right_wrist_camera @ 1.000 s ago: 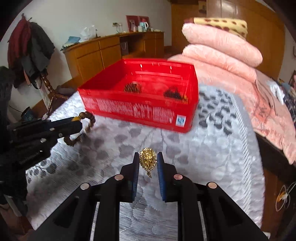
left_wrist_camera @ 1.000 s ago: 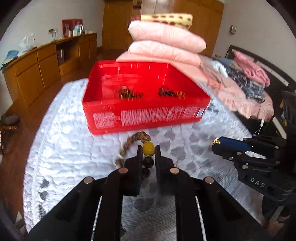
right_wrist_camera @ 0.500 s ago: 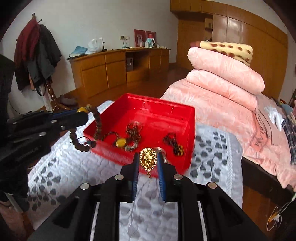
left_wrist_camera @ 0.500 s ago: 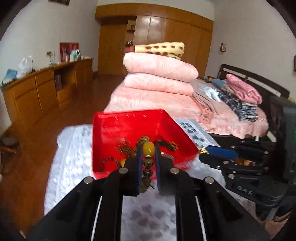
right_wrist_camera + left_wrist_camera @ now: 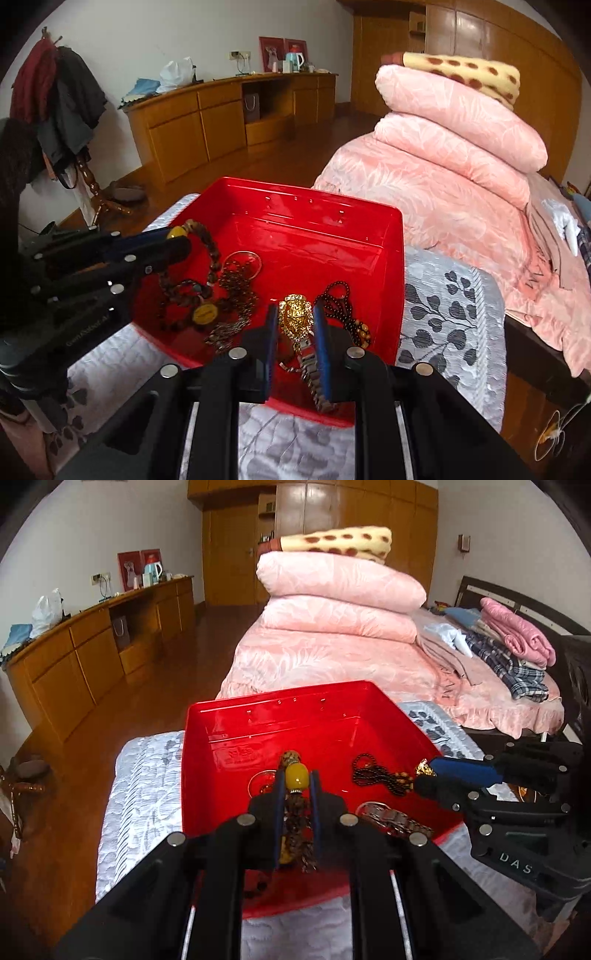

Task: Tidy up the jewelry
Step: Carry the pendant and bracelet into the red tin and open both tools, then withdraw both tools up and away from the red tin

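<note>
A red plastic bin point(image 5: 314, 716) point(image 5: 391, 266) stands on the grey patterned bedspread and holds several bead strands, a bangle and a metal watch band point(image 5: 314, 376). My left gripper point(image 5: 296, 781) is shut on a brown bead bracelet with a yellow bead point(image 5: 296, 777), held over the bin's near left part; it also shows in the right wrist view point(image 5: 177, 236). My right gripper point(image 5: 295, 321) is shut on a gold pendant point(image 5: 295, 317), held over the bin's near right part; it also shows in the left wrist view point(image 5: 424, 771).
Folded pink quilts point(image 5: 340, 602) with a spotted blanket are stacked on the pink bed behind the bin. A wooden sideboard point(image 5: 229, 114) lines the far wall. A coat stand point(image 5: 59, 99) is at the left. Folded clothes point(image 5: 513, 653) lie at the right.
Both grippers rose from the bedspread and moved forward over the red bin, still holding the bracelet and the pendant. The bin now lies directly below the fingertips.
</note>
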A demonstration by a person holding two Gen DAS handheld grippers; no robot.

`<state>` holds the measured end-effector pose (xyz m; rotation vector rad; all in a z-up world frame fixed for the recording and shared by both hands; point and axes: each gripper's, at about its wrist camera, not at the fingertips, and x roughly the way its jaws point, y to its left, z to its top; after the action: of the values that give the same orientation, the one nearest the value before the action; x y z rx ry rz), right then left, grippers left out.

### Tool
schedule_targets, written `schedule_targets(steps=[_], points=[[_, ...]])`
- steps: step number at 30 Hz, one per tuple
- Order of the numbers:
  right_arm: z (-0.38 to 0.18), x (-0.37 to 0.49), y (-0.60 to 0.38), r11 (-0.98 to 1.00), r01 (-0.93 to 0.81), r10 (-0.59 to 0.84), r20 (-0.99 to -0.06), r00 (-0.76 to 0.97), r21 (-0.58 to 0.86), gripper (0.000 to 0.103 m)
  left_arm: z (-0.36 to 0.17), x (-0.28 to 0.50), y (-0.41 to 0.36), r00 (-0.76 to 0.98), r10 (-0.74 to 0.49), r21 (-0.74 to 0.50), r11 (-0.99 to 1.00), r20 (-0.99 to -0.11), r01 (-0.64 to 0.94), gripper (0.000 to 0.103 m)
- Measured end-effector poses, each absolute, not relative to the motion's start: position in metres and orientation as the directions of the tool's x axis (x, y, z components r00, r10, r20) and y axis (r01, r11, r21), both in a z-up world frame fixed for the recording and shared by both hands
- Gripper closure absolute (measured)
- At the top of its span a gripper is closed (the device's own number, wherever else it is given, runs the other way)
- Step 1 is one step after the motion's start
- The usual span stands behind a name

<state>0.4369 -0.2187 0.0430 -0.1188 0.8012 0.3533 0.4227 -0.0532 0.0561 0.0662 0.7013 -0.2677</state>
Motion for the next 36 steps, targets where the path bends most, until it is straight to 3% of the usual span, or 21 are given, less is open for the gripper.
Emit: schedule_targets(steps=[3,6,9,14,19,23,31,36], points=[[0.036,0.449,-0.222,0.94,-0.338,0.258,-0.731,0.632,0.04,0.084,0.049,0.436,-0.051,0.72,-0.22,-0.04,0.965,-0.659,0.259,0.091],[0.033,0.451,-0.227,0.947,-0.319,0.245,-0.722,0.647,0.035,0.067,0.043,0.443,-0.048,0.71,-0.216,-0.051,0.968,-0.671,0.246,0.089],[0.035,0.45,-0.233,0.951,-0.306,0.242,-0.714,0.657,0.041,0.067,0.044,0.441,-0.039,0.725,-0.211,-0.062,0.972,-0.656,0.227,0.065],[0.043,0.443,-0.238,0.956,-0.288,0.237,-0.7,0.673,0.047,0.058,0.055,0.433,-0.03,0.746,-0.207,-0.079,0.976,-0.633,0.203,0.064],[0.051,0.423,-0.244,0.966,-0.256,0.208,-0.676,0.706,0.03,0.032,0.062,0.414,-0.023,0.765,-0.197,-0.083,0.979,-0.613,0.185,0.051],[0.054,0.399,-0.248,0.968,-0.247,0.21,-0.659,0.722,0.037,0.027,0.066,0.392,-0.015,0.781,-0.194,-0.096,0.981,-0.593,0.171,0.044],[0.055,0.355,-0.244,0.97,-0.239,0.215,-0.638,0.74,0.049,0.013,0.072,0.337,-0.011,0.823,-0.179,-0.095,0.984,-0.539,0.152,0.019],[0.058,0.327,-0.242,0.973,-0.227,0.206,-0.615,0.761,0.046,0.009,0.072,0.311,-0.013,0.834,-0.175,-0.086,0.985,-0.524,0.152,0.014]])
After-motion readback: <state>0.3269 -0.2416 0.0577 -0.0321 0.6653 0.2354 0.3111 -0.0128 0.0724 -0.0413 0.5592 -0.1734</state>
